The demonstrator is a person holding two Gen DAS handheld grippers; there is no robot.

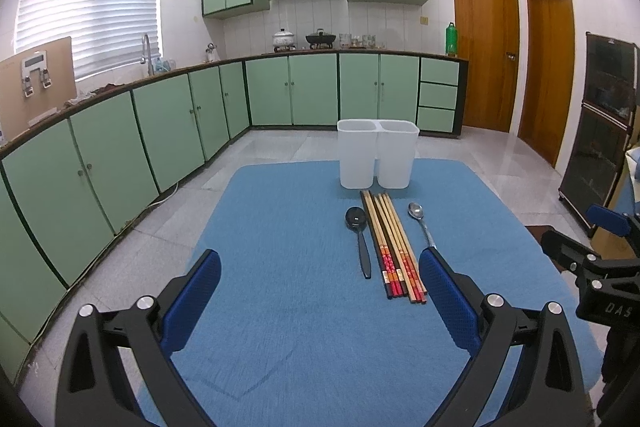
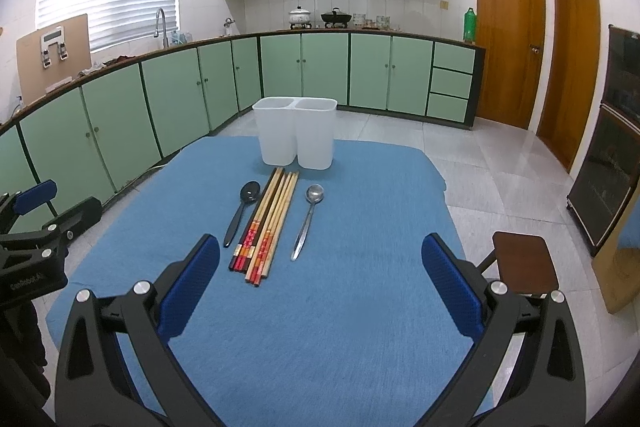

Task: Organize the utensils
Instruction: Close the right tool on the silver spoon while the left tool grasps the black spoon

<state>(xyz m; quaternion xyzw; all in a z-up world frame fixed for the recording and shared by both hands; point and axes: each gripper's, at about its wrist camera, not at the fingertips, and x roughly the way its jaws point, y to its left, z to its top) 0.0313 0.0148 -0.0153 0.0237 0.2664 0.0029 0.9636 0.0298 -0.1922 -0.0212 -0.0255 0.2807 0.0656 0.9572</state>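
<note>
On the blue-covered table (image 1: 280, 327) (image 2: 340, 307) lie several chopsticks (image 1: 394, 247) (image 2: 266, 223) side by side, wooden with red and dark ends. A black spoon (image 1: 359, 239) (image 2: 242, 209) rests left of them, a metal spoon (image 1: 420, 219) (image 2: 308, 217) right of them. Behind them stands a white two-compartment holder (image 1: 376, 155) (image 2: 296, 135), both compartments look empty. My left gripper (image 1: 320, 267) hovers open over the cloth, near end of the chopsticks by its right finger. My right gripper (image 2: 320, 255) is open too, with the chopstick ends just inside its left finger.
Green kitchen cabinets (image 1: 160, 123) run along the left and back walls. A brown stool (image 2: 524, 261) sits right of the table. A dark glass cabinet (image 2: 612, 147) and wooden doors (image 2: 508, 43) are at the right. Each gripper shows at the edge of the other's view.
</note>
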